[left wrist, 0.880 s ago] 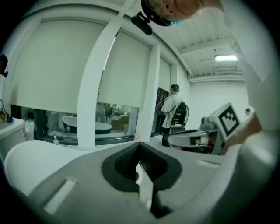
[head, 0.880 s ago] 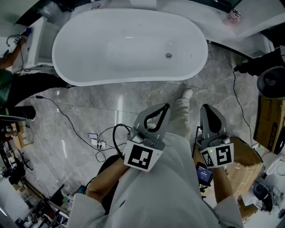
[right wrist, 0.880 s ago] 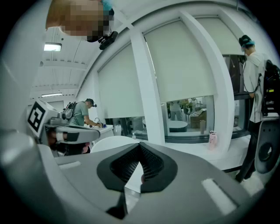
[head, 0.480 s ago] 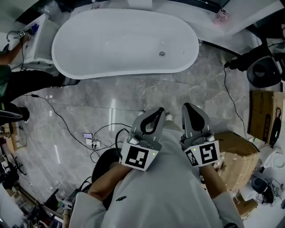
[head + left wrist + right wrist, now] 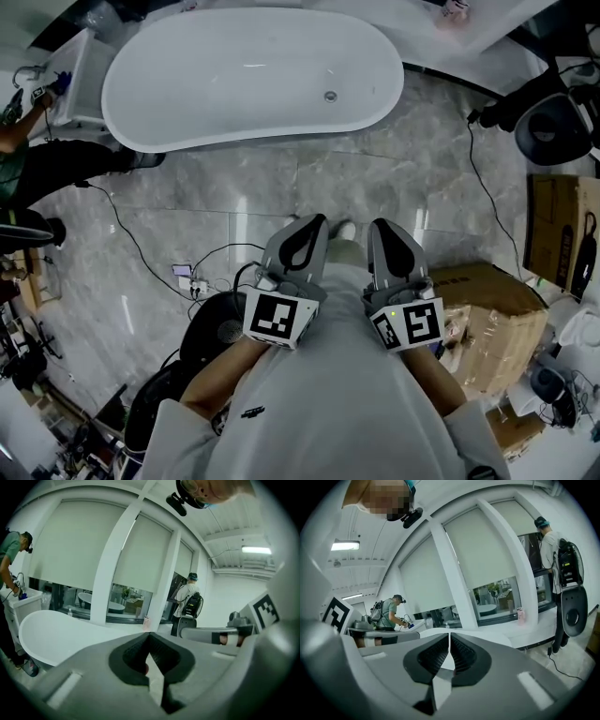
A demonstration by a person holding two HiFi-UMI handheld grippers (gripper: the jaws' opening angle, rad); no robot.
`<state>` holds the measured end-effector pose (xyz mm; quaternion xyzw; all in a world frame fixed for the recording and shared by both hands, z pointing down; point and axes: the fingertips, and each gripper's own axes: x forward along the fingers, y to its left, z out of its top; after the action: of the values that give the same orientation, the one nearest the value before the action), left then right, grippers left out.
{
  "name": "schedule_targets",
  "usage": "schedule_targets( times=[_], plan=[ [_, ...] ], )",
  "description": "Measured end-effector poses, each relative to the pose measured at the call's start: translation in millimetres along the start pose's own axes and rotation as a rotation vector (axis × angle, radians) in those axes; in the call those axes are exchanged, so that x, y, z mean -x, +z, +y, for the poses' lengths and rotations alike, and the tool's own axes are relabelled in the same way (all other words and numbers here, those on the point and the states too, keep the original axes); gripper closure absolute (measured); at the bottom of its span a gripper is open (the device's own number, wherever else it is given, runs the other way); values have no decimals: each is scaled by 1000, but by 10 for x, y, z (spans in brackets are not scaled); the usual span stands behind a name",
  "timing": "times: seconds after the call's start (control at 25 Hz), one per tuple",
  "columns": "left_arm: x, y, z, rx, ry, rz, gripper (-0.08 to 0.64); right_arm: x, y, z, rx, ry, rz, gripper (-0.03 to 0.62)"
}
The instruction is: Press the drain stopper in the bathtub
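White and oval, the bathtub (image 5: 216,75) is seen along the top of the head view, standing on a grey marble-patterned floor (image 5: 375,183). The drain stopper (image 5: 330,96) is set in the tub's bottom toward its right end, as a small round metal disc. Both grippers are held low and close to the person's body, side by side over the floor, well apart from the tub and the stopper. The left gripper (image 5: 316,222) is shown with its jaws brought together, the tips meeting and nothing caught between them; only a hollow is left between the dark ribbed pads behind the tips. The right gripper (image 5: 382,226) is closed in the same way, its pads nearly touching along their length and empty. A square-marker cube is carried at the rear of each gripper. Black cables (image 5: 141,251) are trailed across the floor to the left of the grippers, and a cardboard box (image 5: 487,314) is placed just to their right. At the left edge another person (image 5: 23,141) is bent toward a white sink unit (image 5: 82,80) beside the tub's left end. In the left gripper view the tub's rim is seen beyond the closed jaws, below windows covered by pale blinds (image 5: 75,541).
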<state>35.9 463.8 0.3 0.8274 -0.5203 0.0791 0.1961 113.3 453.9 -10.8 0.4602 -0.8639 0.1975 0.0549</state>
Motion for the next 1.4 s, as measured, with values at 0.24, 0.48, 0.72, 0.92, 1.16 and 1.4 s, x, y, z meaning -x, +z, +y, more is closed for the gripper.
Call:
schedule_targets(
  times=[0.24,0.48,0.72,0.92,1.16,1.4],
  plan=[
    [-149,-81,-338,1,16,-10,560,178,52,-323,36,-21,-34,598],
    [-333,16,-333,-19,10,1,560,128,170,-510,18,-57,-57,597],
    [-717,245,-10,-18,-76,-14,560,-396,273,-509,-26,-39,-37,591],
    [-1176,634,503,-40,-134,-32,560,-1044,544,-583,-30,-102,-55,589],
    [-1521,1103,1314,-58,-214,-1,560,-1951,876,-494,-9,-150,-41,589],
    [-1808,1267,1954,-50,-272,49,560,-2611,1079,-268,55,-127,-32,589]
  ],
)
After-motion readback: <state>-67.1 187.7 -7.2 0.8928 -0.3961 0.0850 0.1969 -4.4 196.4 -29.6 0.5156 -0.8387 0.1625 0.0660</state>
